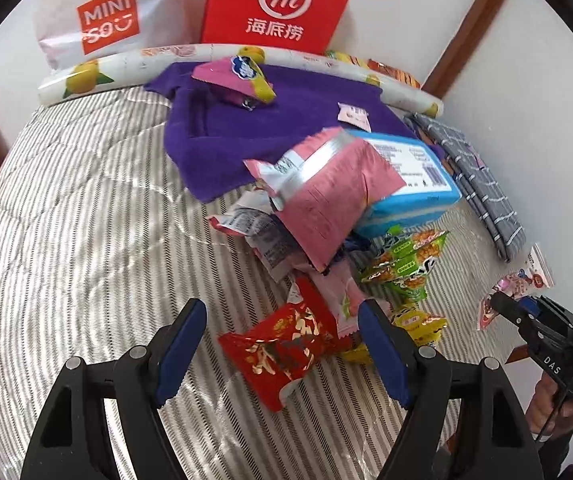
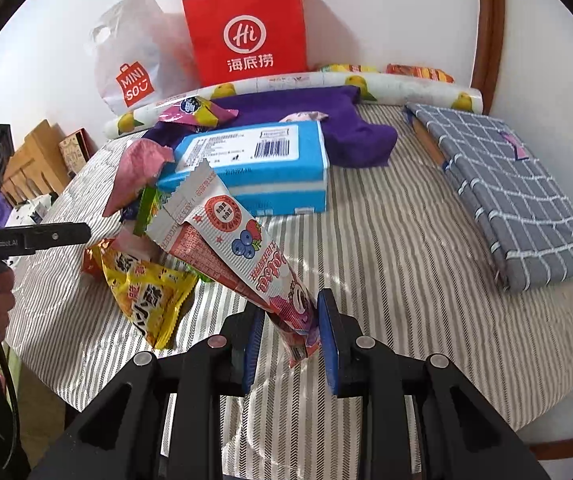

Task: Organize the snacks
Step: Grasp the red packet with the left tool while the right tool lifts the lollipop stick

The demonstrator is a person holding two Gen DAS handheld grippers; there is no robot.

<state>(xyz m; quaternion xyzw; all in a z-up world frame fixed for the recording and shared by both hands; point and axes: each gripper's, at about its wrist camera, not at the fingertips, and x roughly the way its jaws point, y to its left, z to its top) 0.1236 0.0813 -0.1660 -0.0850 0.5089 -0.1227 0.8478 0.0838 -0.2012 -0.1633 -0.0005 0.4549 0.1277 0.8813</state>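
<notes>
L gripper (image 1: 282,344): fingers spread wide, nothing pinched. Red snack pack (image 1: 282,348) lies on the striped tablecloth (image 1: 86,220) directly betw. the two blue pads; pack's upper end sits close to the R-side pad, its lower corner pokes out below the gap. From the L wrist view, can't tell if either pad touches it.

R gripper (image 2: 292,332): fingers closed down on the lower end of a long pink/white biscuit pack (image 2: 242,248) w/ strawberry + blueberry print. Pack runs up and to the left from the pads, tilted, its crimped top end free above the pile. In the L wrist view the same pack (image 1: 518,292) shows at far right, pinched in the R gripper (image 1: 502,304).

Snack pile, centre of table: pink pouch (image 1: 326,204) leaning on a blue box (image 2: 254,168); green packs (image 1: 406,264) just beside the box; yellow pack (image 2: 146,300) at the near edge of the pile, left of the biscuit pack.

Behind the pile: purple cloth (image 1: 246,128) w/ a small pink/yellow pack (image 1: 238,80) on it. Grey checked cloth bundle (image 2: 518,200) on the right, well apart from the pile. Red paper bag (image 2: 246,36) and white plastic bag (image 2: 134,72) stand vs. the wall, behind a lemon-print roll (image 1: 126,68).
</notes>
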